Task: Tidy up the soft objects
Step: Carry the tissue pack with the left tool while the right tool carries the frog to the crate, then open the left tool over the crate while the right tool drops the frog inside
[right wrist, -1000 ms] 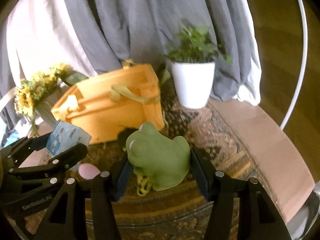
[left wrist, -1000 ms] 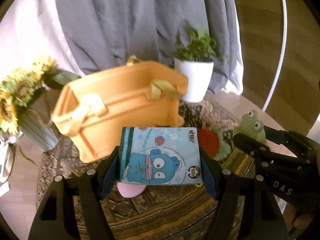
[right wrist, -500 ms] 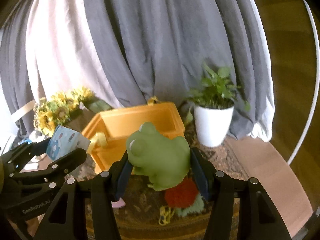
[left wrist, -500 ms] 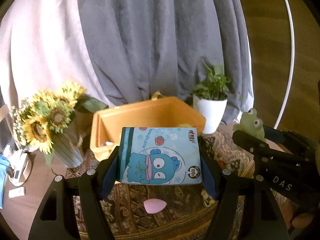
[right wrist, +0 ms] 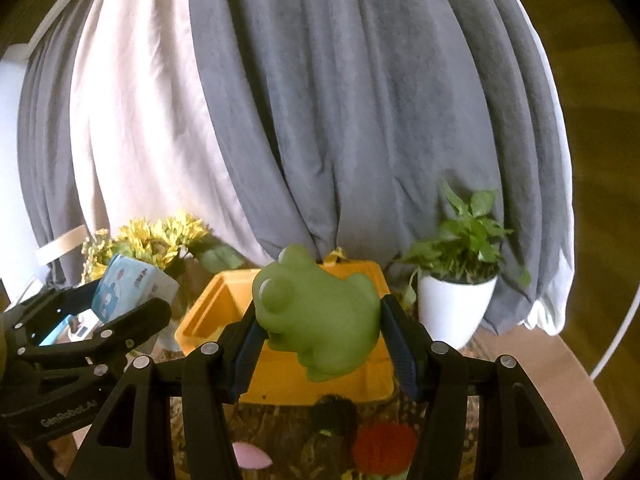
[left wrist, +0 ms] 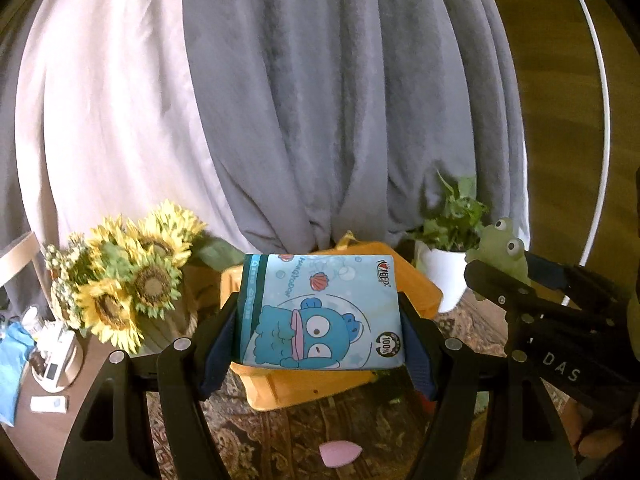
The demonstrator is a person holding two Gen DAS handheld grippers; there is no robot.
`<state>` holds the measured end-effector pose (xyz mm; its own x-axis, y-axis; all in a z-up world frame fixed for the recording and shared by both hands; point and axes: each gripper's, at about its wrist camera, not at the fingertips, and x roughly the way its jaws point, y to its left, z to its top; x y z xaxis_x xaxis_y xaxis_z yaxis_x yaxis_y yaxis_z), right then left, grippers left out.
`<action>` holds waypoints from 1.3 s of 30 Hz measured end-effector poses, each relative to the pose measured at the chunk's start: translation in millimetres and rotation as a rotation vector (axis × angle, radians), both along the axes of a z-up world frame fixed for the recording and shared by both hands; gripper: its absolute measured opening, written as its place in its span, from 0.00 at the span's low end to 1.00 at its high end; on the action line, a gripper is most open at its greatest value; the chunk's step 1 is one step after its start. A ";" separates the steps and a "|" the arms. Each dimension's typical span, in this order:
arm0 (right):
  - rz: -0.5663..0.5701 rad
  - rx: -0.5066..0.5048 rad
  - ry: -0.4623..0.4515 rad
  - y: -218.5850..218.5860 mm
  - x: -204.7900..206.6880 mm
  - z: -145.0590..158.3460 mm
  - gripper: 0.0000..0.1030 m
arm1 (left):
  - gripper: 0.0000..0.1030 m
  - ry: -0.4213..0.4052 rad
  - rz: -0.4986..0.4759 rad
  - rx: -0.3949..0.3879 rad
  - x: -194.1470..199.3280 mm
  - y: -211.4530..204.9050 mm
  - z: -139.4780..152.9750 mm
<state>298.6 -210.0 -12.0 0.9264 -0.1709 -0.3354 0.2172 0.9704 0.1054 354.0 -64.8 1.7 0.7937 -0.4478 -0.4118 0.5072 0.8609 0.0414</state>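
My left gripper (left wrist: 320,344) has its fingers (left wrist: 218,346) clamped on the flat sides of a blue tissue pack (left wrist: 320,314), whose long axis runs across from one finger to the other, printed face up toward me. My right gripper (right wrist: 320,334) is closed the same way on a soft green frog (right wrist: 318,312), which bulges above and below the pads, head turned to my left.

Both loads hang in the air, and the thing that matters lies just beyond and below them: the orange bin (right wrist: 280,380), open side up. From the right fingers the mouth sits straight ahead and under the frog, so I judge the right hand nearer to a clean drop. From the left fingers the bin (left wrist: 304,388) is also ahead and below, but the pack covers most of it and I cannot see the opening at all.

Nearer to me than the bin, on the patterned rug over the worktop, lie a pink petal-shaped piece (left wrist: 340,452) and a red soft thing (right wrist: 384,448), partly behind my right finger. A dark object (right wrist: 334,414) at the bin's near wall is too dim to name. The bin's floor is hidden behind the frog.
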 end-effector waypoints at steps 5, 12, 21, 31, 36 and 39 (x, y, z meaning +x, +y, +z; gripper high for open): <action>0.007 -0.023 -0.014 -1.7 17.3 5.3 0.56 | 0.70 -0.025 0.010 -0.006 15.6 -2.8 6.0; 0.028 -0.022 -0.008 -13.9 56.1 7.4 0.56 | 0.70 -0.036 0.026 -0.008 49.5 -11.4 8.6; 0.055 -0.028 0.031 -29.8 107.1 -2.0 0.56 | 0.70 0.023 0.053 0.008 100.6 -25.1 -7.4; 0.087 -0.012 0.131 -42.7 165.0 -27.1 0.56 | 0.70 0.135 0.053 0.047 156.6 -46.5 -38.0; 0.102 0.004 0.214 -50.7 194.7 -44.2 0.56 | 0.70 0.182 0.047 0.078 181.5 -57.9 -55.5; 0.119 0.033 0.265 -55.9 208.8 -54.6 0.56 | 0.70 0.212 0.038 0.093 192.9 -63.5 -65.1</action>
